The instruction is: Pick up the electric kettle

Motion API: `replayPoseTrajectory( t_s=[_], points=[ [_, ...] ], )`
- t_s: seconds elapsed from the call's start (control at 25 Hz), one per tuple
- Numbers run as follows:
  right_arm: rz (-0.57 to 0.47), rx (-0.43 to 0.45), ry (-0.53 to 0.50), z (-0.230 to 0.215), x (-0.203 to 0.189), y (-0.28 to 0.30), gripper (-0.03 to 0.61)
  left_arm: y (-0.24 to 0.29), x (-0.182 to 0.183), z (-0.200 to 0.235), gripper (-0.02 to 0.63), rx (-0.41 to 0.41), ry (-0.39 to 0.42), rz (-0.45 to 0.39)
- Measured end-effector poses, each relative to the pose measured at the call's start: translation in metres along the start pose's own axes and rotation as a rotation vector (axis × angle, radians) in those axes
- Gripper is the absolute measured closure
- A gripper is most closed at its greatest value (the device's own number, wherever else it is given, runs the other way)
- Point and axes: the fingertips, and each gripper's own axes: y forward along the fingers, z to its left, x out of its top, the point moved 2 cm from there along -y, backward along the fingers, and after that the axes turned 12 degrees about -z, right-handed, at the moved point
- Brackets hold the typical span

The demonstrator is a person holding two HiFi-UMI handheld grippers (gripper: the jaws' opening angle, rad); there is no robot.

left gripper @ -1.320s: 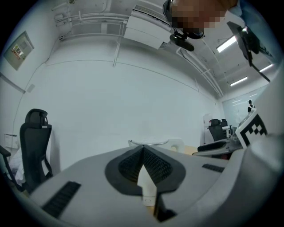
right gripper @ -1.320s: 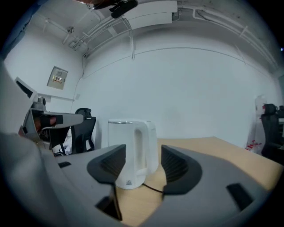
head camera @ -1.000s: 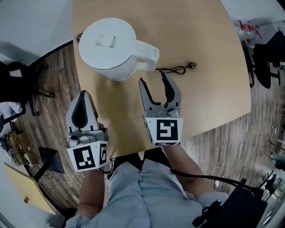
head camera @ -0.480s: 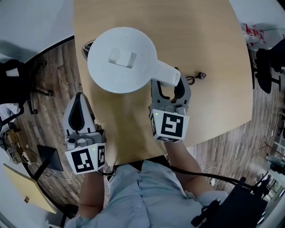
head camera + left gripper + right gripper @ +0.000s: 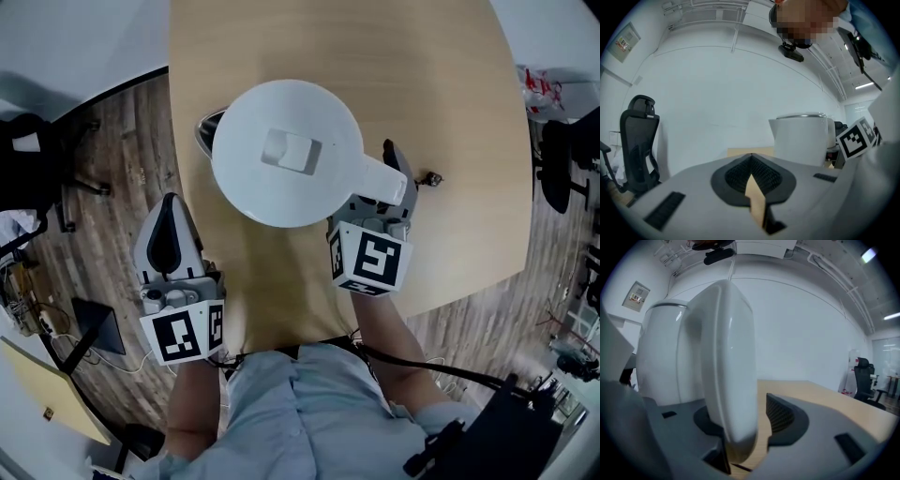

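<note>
A white electric kettle (image 5: 286, 155) stands on the light wood table (image 5: 431, 75), its handle (image 5: 380, 178) pointing to the right. My right gripper (image 5: 375, 178) reaches around that handle, one finger (image 5: 400, 164) showing beside it and the other hidden under it. In the right gripper view the handle (image 5: 731, 362) fills the space between the jaws, which are closing; a gap remains at the right pad (image 5: 780, 413). The left gripper (image 5: 171, 202) hangs shut off the table's left edge, short of the kettle (image 5: 804, 138).
A dark base (image 5: 208, 131) peeks out at the kettle's left. A thin cable end (image 5: 433, 178) lies on the table just right of the handle. Office chairs (image 5: 28, 159) stand on the wood floor to the left and to the right (image 5: 567, 141).
My right gripper has moved forward from open table until the kettle's handle sits between its jaws. The left gripper stays shut beside the table edge.
</note>
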Motion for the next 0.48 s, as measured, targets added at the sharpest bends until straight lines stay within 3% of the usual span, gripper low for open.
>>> replayPoseTrajectory(
  t_s=[0.24,0.36,0.48],
  points=[
    [0.013,-0.019,0.01,0.002,-0.002,0.004,0.439,0.002,-0.005,0.002,0.614,0.012,-0.013,-0.002],
    [-0.006,-0.04,0.026,0.003,0.005,0.006,0.534,0.0,-0.004,0.001,0.614,0.016,-0.02,-0.005],
    [-0.007,-0.066,0.054,-0.003,0.007,0.008,0.546,-0.003,0.001,-0.002,0.614,0.021,-0.023,-0.018]
  ],
)
